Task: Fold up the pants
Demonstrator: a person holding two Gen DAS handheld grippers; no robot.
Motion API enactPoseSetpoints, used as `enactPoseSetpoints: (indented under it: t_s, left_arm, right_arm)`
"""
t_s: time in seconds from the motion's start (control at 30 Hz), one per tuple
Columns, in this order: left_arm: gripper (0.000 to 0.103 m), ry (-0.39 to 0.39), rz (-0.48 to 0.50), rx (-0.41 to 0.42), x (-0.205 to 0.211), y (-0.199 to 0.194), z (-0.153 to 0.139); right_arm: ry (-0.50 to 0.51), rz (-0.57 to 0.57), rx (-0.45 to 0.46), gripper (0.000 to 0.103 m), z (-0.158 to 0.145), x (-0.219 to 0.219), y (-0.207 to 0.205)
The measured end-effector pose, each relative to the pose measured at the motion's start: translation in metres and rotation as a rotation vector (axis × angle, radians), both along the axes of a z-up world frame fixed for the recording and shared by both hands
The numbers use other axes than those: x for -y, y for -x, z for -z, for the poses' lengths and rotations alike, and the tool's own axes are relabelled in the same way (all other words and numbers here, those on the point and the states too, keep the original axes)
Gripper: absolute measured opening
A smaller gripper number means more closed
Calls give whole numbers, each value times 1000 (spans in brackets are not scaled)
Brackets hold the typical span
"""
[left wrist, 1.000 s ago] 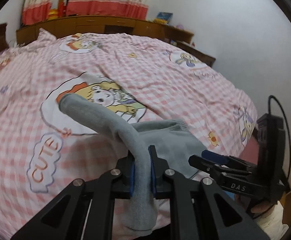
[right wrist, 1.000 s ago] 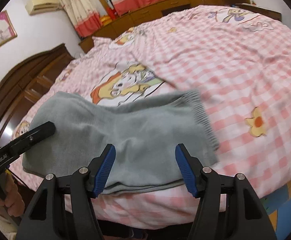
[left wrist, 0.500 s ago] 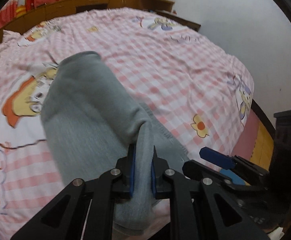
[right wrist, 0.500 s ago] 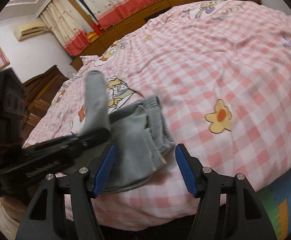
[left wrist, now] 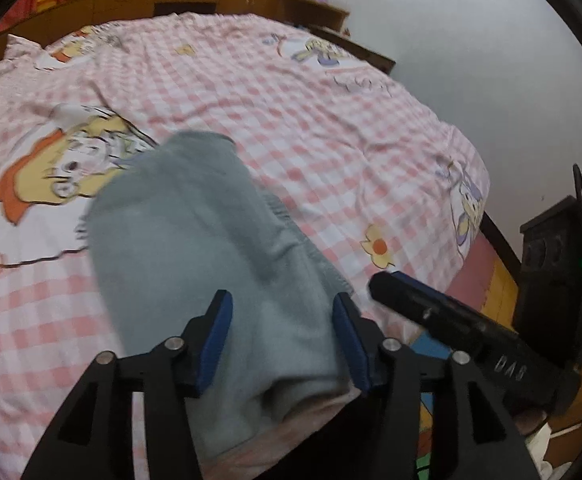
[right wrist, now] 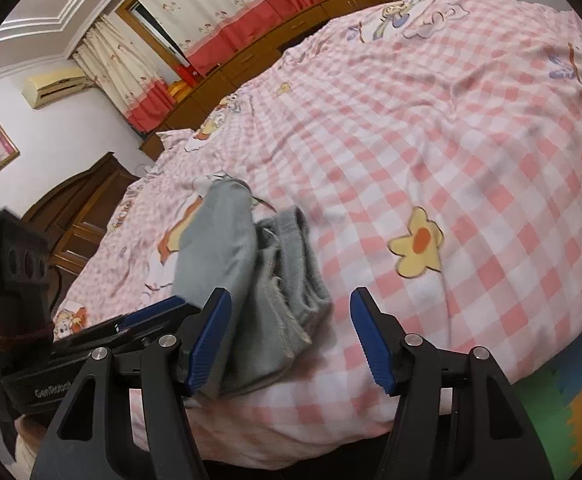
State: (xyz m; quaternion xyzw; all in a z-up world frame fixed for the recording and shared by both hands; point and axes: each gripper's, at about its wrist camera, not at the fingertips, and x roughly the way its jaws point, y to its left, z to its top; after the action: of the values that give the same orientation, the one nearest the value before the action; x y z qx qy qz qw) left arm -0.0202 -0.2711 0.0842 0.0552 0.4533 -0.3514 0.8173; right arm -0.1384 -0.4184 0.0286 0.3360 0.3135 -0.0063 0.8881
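We hold both jaws spread and empty: left gripper (left wrist: 281, 334) over the folded grey pants (left wrist: 195, 248), right gripper (right wrist: 291, 338) beside them. The stack overhangs the bed (right wrist: 431, 128) edge and may slide off.

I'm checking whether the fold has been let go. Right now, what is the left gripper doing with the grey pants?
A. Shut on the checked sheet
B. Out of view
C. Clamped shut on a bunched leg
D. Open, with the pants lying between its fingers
D: in the left wrist view the left gripper stands open, its blue pads apart, with the grey pants lying on the bed between them.
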Motion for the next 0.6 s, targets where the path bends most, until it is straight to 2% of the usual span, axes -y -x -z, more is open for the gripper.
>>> enactPoseSetpoints:
  t_s: [0.13,0.2,0.4,0.6]
  left_arm:
    - [63,-25,-68,64,-26,0,-8]
    - [63,-38,-102,66,-39,-2,-6]
    - [65,-63,-189,1,-73,-11,17]
    - [65,-31,-231,-64,-92,-17,35]
  right_arm:
    - [-5,-49,32,64,-14,-12,-4]
    - [-11,-79,29,64,-16,-19,-9]
    - [41,-140,-56,64,-2,-44,-33]
    - [51,-167,-108,64,14,-52,-48]
